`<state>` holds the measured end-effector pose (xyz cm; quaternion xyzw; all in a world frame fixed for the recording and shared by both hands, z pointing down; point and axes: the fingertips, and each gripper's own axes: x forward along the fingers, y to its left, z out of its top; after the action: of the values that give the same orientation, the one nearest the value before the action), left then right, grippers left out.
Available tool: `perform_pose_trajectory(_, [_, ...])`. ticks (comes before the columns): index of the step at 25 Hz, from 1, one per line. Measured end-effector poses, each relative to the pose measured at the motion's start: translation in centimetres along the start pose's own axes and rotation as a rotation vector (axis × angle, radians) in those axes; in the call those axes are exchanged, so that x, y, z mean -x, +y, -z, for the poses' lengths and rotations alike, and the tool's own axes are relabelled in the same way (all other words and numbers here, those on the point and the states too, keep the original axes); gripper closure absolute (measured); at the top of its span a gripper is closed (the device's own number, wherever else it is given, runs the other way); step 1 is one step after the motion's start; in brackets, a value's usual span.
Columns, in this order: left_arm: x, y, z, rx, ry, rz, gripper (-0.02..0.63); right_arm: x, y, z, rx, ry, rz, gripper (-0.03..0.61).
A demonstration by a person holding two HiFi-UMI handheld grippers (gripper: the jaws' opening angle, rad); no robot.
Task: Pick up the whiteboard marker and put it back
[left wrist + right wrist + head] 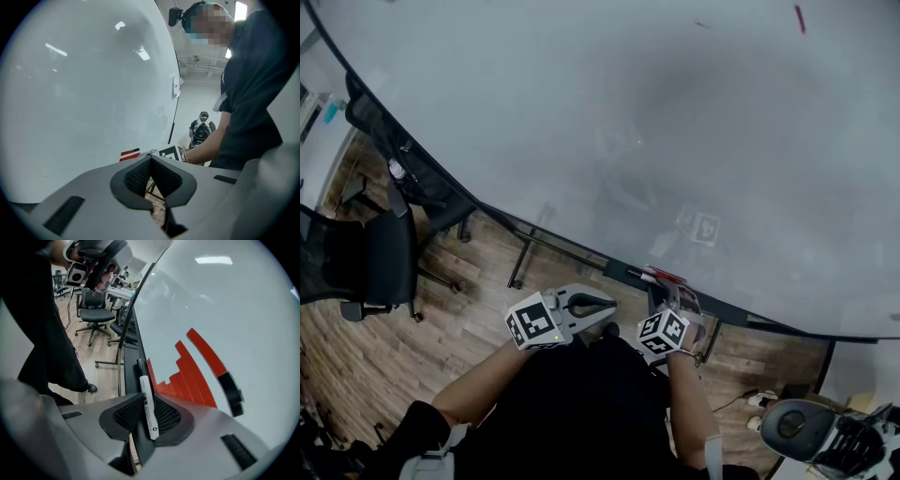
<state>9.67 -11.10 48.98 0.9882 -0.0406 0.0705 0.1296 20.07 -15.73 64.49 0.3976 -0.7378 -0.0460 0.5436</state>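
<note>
The whiteboard marker [144,385], white with a black cap, lies along the board's dark tray [129,376]. My right gripper [146,399] points down at the tray, and its ribbed pads close on the marker's barrel from both sides. From the head view that gripper [673,298] sits at the tray below the whiteboard [628,122]; the marker itself is hard to pick out there. To its left my left gripper [605,302] hovers level, away from the tray. Its pads meet at the tips [150,159] with nothing between them.
Red strips with a black end [201,362] rest against the board just right of the marker; they also show as red strips [130,154] in the left gripper view. An office chair [375,262] stands on the wood floor at left. A grey device [806,427] lies at lower right.
</note>
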Motion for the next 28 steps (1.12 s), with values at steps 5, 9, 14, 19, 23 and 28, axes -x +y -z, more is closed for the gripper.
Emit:
perform_pose_trajectory(5, [0.5,-0.5,0.2,-0.006,-0.003,0.006,0.604,1.2,0.8,-0.4,0.013,-0.038,0.005,0.502])
perform_pose_trajectory(9, [1.0,-0.4,0.3,-0.004,-0.007,0.002,0.604,2.8,0.8,-0.8,-0.009,-0.073,0.041,0.503])
perform_pose_trajectory(14, [0.9,-0.4,0.1,-0.001,-0.004,0.008,0.604,4.7,0.2,-1.5,-0.031,-0.129,0.078,0.505])
perform_pose_trajectory(19, [0.4,-0.6,0.0,-0.003,0.001,0.017,0.604,5.8,-0.4,-2.1,-0.032,-0.176,0.092,0.505])
perform_pose_trajectory(23, [0.3,-0.6,-0.1,0.004,0.006,0.022,0.604,6.9,-0.8,-3.4,-0.035,-0.228,0.103,0.505])
perform_pose_trajectory(28, [0.5,-0.3,-0.1,0.006,0.003,0.019,0.604,8.4,-1.0,-5.2,-0.048,-0.301,0.121,0.505])
